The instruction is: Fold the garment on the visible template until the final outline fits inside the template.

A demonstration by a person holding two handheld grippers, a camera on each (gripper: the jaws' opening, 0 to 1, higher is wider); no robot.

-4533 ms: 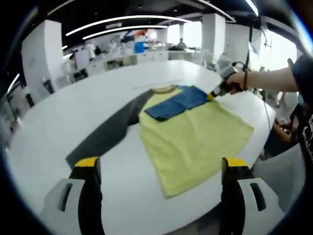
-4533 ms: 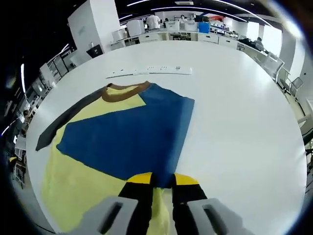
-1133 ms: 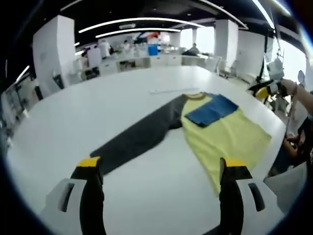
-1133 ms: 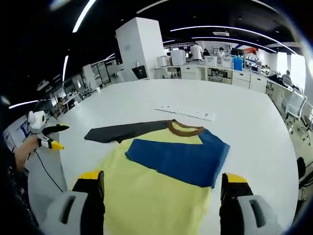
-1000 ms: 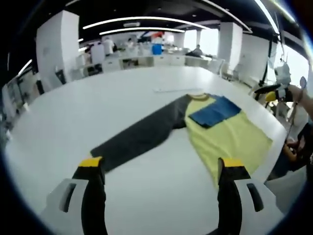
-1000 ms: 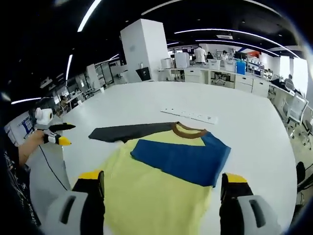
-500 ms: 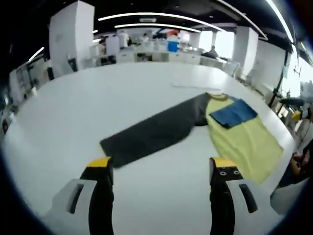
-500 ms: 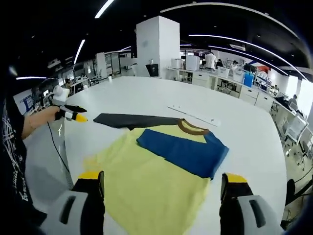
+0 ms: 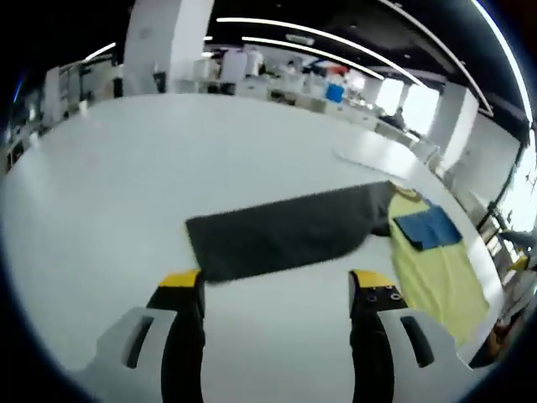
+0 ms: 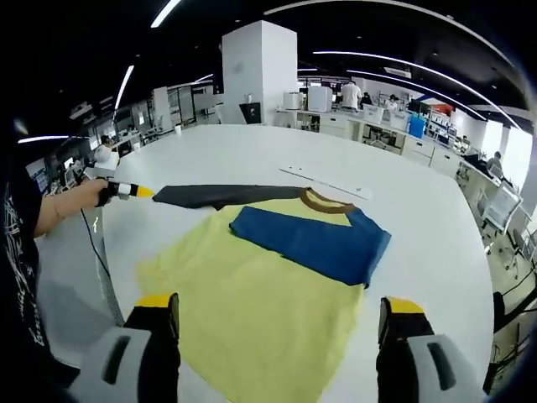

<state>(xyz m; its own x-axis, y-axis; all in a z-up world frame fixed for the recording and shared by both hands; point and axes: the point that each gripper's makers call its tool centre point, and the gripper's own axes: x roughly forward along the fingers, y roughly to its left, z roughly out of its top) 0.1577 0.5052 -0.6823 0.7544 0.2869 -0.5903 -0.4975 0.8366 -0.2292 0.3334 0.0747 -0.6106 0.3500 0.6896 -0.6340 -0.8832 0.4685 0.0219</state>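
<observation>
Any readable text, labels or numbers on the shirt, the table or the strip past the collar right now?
None can be read.
White strip beyond the shirt collar: faint dark marks, too small and blurred to read.
Shirt: no print or label seen on the yellow body, blue sleeve or dark sleeve.
Person's black sleeve: pale graphic, not legible.
White table: no markings.

- A big open-plan lab or office floor, by the look of it.
- Dark ceiling (image 10: 277,17) with long curved strip lights (image 9: 310,32).
- White square pillars (image 10: 260,71) stand far beyond the fingers.
- Rows of white desks (image 10: 336,122) with gear run along the back, people (image 10: 350,92) standing at them.
- Bright windows (image 9: 419,105) off to the right.
- A wide white table (image 9: 109,168) spreads ahead.
</observation>
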